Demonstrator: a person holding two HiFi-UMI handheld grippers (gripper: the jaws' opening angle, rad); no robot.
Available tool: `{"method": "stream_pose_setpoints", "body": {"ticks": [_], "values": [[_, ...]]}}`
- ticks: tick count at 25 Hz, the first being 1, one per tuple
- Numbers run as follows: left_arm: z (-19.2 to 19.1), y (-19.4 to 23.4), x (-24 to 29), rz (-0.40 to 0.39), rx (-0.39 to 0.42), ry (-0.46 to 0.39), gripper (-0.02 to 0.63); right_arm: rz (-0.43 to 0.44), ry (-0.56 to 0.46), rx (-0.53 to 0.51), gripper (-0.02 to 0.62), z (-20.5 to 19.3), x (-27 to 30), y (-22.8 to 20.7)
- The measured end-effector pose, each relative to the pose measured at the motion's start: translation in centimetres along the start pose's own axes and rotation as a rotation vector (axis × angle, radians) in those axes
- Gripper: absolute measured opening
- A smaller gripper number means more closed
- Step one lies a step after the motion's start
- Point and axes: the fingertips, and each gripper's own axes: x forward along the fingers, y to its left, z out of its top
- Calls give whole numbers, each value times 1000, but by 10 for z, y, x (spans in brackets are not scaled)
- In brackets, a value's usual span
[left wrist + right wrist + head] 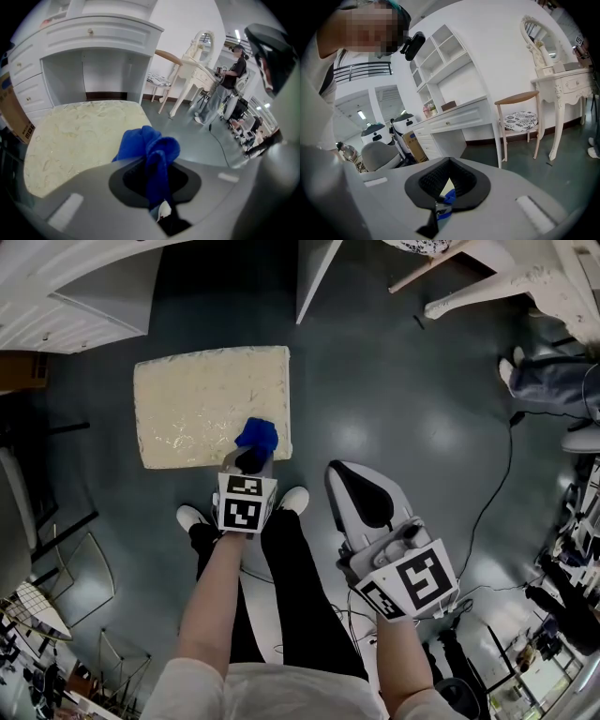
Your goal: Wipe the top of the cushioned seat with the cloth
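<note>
The cream cushioned seat (206, 399) lies on the dark floor ahead of me. A bunched blue cloth (257, 434) rests over its near right corner. My left gripper (249, 461) is shut on that cloth. In the left gripper view the cloth (149, 145) sticks out from between the jaws of the left gripper (151, 176), with the seat (75, 136) spreading out beyond it. My right gripper (360, 495) hangs over bare floor to the right of the seat, shut with nothing in it. In its own view the right gripper (447, 182) points across the room.
A white desk (93, 51) with drawers stands just behind the seat. A white dressing table (562, 84) and a wooden chair (520, 117) are at the right. A person (232, 75) stands by it. A black cable (497, 493) runs over the floor. Wire racks (56, 587) sit at my left.
</note>
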Motion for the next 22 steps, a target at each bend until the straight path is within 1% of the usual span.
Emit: {"method": "stream_pose_setpoints", "body": {"ticks": [11, 19, 22], "values": [[-25, 51, -32, 11, -21, 3, 48, 28, 17, -20, 0, -6, 30, 48], [-41, 91, -52, 22, -54, 1, 48, 66, 38, -38, 0, -10, 59, 88], [-47, 105, -60, 18, -46, 9, 48, 82, 46, -43, 0, -10, 71, 102]]}}
